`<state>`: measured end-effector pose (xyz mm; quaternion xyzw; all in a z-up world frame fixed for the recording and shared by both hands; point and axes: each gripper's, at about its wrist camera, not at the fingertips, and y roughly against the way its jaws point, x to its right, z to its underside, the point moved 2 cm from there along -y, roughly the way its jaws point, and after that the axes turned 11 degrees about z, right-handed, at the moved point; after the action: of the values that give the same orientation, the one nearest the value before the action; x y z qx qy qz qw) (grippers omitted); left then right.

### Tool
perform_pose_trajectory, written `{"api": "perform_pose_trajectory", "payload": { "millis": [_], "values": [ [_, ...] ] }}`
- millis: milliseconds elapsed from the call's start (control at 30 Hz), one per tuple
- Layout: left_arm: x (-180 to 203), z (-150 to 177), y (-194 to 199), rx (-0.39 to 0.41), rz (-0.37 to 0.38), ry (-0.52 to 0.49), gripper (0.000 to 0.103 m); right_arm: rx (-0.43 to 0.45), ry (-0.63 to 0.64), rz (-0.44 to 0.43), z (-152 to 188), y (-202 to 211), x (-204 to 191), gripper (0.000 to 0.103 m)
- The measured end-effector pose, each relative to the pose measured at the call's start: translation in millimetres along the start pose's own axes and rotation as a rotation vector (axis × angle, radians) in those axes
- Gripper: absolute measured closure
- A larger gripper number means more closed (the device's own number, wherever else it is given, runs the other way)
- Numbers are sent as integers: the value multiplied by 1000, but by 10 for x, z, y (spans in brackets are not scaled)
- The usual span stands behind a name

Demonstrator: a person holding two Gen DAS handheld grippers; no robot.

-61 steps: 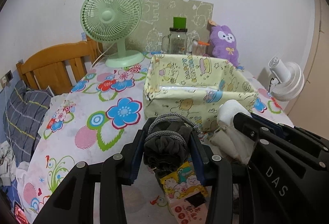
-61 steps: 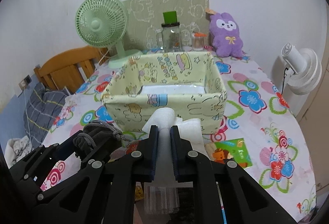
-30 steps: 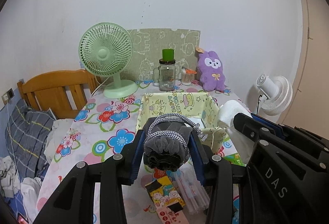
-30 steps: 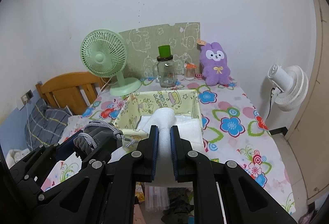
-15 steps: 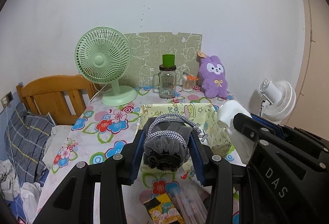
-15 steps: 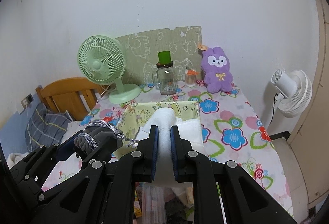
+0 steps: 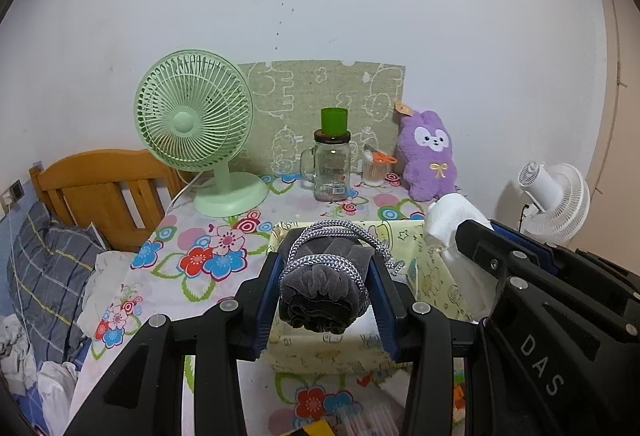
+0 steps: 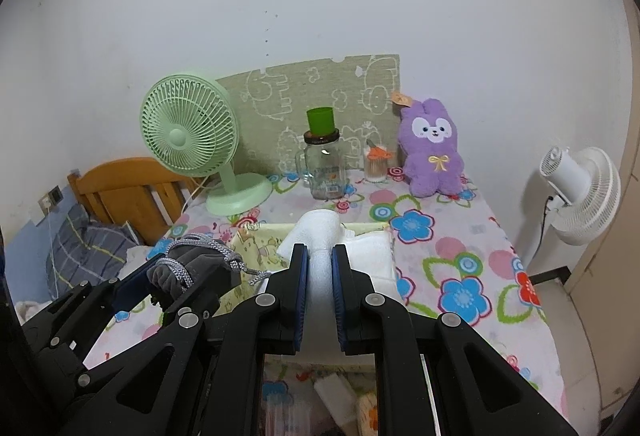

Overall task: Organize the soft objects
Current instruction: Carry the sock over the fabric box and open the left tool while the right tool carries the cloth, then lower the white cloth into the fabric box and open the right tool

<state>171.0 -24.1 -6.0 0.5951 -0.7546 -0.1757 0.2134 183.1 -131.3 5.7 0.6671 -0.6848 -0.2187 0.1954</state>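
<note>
My left gripper is shut on a rolled grey velvet pouch wound with a grey-white cord; the pouch also shows at the left of the right wrist view. My right gripper is shut on a folded white towel, which appears as a white bundle, the towel, right of the pouch in the left wrist view. Both hang over a yellow cartoon-print fabric box, whose rim peeks out under the fingers. A purple plush rabbit sits against the back wall.
On the flowered tablecloth stand a green desk fan, a glass jar with a green cup on top and a small jar. A white fan stands right of the table, a wooden headboard to its left. Small packets lie near the front edge.
Both grippers have moved forward over the table with their loads still held. The yellow box now lies under the fingers, and the fan, jar and plush rabbit look nearer.
</note>
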Motion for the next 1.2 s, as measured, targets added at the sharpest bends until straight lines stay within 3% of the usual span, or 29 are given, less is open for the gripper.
{"api": "perform_pose_trajectory", "payload": {
  "millis": [600, 833, 933, 1000, 1200],
  "values": [
    [-132, -109, -627, -45, -9, 20, 59, -40, -14, 0, -96, -681, 6, 88],
    [-216, -61, -858, -101, -12, 44, 58, -74, -22, -16, -57, -924, -5, 88],
    [-246, -25, -967, -130, 3, 54, 49, -92, -20, -12, -29, -1036, -15, 88],
    [-251, 1, -1016, -143, 8, 56, 37, -101, -19, -10, -16, -1096, -21, 88],
    [-265, 35, -1085, -156, 14, 51, 30, -127, -15, -14, 35, -1239, -45, 88]
  ]
}}
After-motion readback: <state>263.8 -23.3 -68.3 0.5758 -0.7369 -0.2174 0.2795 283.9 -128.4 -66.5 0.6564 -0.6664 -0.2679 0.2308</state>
